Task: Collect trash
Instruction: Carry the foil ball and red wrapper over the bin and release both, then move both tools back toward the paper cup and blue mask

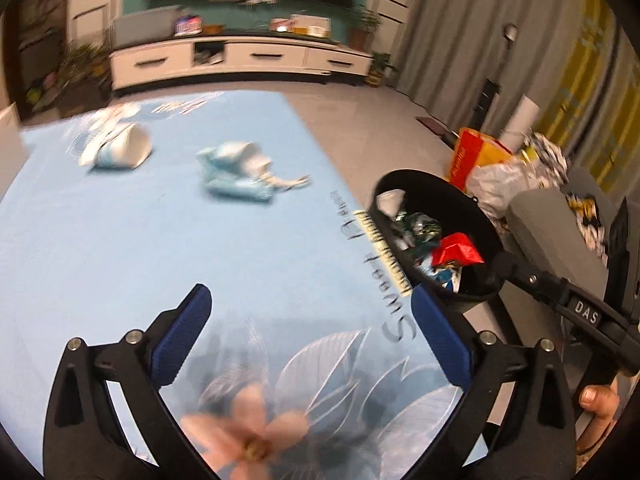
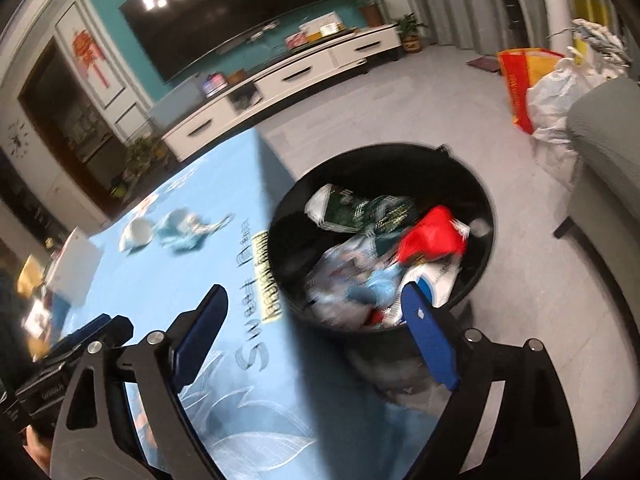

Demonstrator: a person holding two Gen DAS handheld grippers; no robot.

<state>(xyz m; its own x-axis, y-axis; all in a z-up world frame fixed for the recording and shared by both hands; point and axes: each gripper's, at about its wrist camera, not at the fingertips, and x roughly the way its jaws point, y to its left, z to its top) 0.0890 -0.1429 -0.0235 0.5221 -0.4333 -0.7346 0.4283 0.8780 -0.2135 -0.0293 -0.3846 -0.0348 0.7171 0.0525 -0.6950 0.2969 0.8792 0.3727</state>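
Both the left tongs and right tongs are spread, pinching nothing. The round black trash bin beside the blue floral-cloth counter holds wrappers. Farther off, a blurred white paper cup and crumpled blue-white wrapper lie on the counter.

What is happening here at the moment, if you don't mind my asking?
A person is clearing trash off a blue table into a black bin beside it. Both the left hand-held gripper and the right hand-held gripper are open and empty. The bin already holds wrappers; a paper cup and crumpled tissue pack remain on the table.
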